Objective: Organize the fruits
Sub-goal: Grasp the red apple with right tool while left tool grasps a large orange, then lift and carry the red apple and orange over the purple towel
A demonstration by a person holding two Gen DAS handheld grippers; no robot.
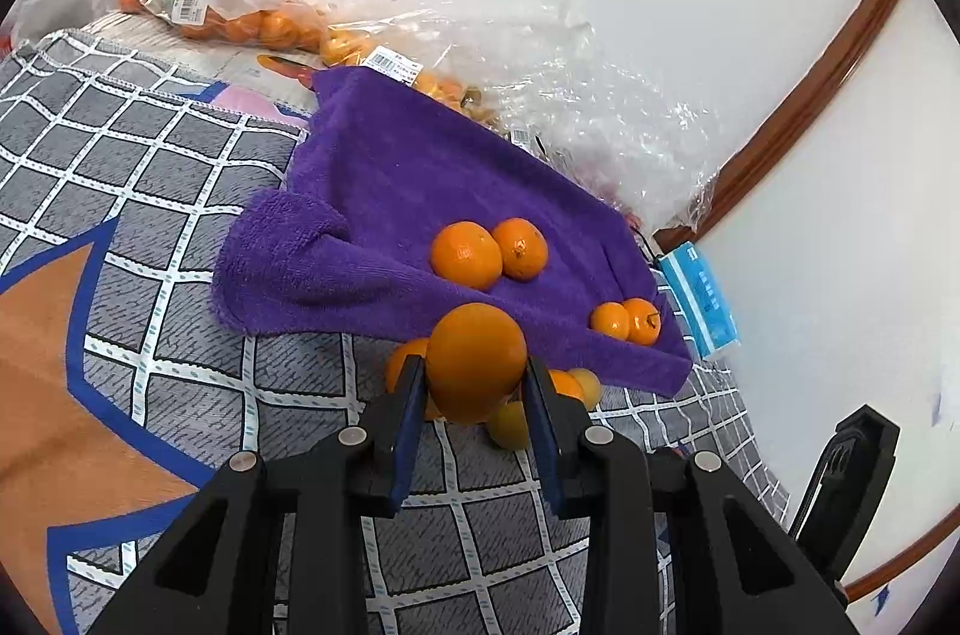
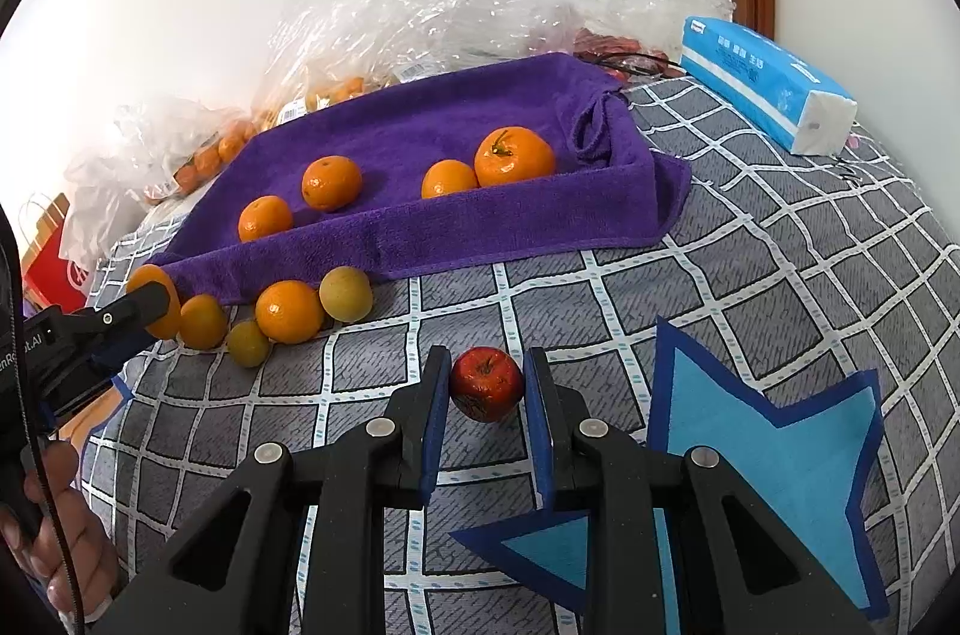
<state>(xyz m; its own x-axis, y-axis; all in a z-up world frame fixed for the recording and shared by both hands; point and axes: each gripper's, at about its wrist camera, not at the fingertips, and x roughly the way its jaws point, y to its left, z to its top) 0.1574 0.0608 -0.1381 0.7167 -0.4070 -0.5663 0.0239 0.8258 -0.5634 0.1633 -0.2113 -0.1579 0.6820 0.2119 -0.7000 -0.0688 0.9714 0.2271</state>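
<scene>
My left gripper [image 1: 474,371] is shut on an orange [image 1: 476,359], held just above the near edge of a purple towel [image 1: 390,191]. Several oranges lie on the towel, two in a pair [image 1: 489,251] and two smaller ones [image 1: 627,320]. In the right wrist view the towel [image 2: 420,227] holds the same oranges [image 2: 513,155], and a row of loose oranges and yellowish fruits [image 2: 288,311] lies along its front edge. My right gripper [image 2: 486,383] stands around a small red apple [image 2: 486,383] on the checked bedcover; a narrow gap shows beside each finger. The left gripper [image 2: 144,305] shows at the left.
Clear plastic bags with more oranges [image 1: 240,17] lie behind the towel against the white wall. A blue tissue pack [image 2: 768,89] lies at the back right of the bedcover [image 2: 750,245]. A red paper bag [image 2: 54,257] stands at the left.
</scene>
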